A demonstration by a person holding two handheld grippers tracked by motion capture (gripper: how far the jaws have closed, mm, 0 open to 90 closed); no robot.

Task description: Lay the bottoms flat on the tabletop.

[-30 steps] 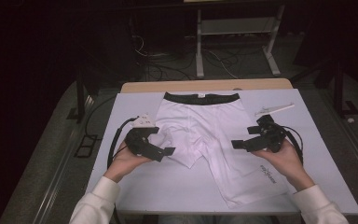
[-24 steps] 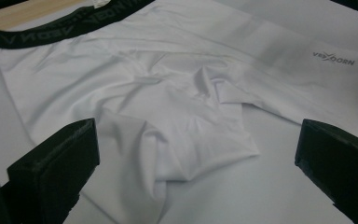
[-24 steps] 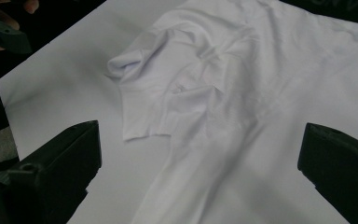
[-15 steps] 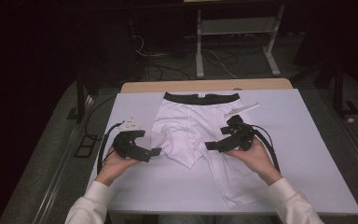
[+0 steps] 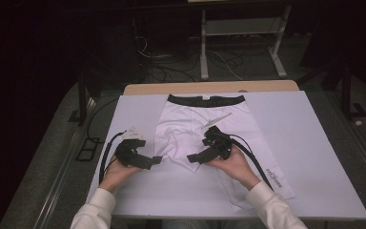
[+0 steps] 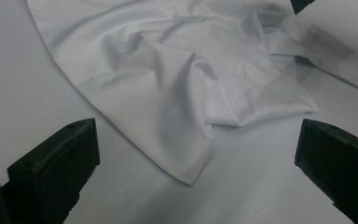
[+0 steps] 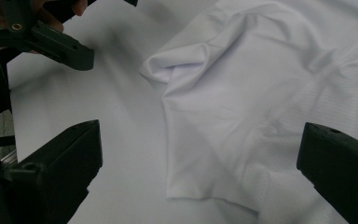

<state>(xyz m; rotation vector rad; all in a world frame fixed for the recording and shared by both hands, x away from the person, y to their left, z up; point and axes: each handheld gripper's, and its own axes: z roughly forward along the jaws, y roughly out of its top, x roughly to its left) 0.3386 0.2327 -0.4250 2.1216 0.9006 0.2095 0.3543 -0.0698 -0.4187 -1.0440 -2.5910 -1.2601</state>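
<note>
White stretchy shorts with a black waistband point(image 5: 205, 131) are being folded on the white table point(image 5: 314, 143): one leg is already folded inward and bunched at the middle, the other is lying flat toward the near right. Both the left gripper point(image 5: 156, 161) and right gripper point(image 5: 194, 158) are being held low, jaws apart, empty, pointing inward at the folded edge.

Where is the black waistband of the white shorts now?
In the high view, the black waistband lies at the table's far edge, centre, beyond both grippers.
</note>
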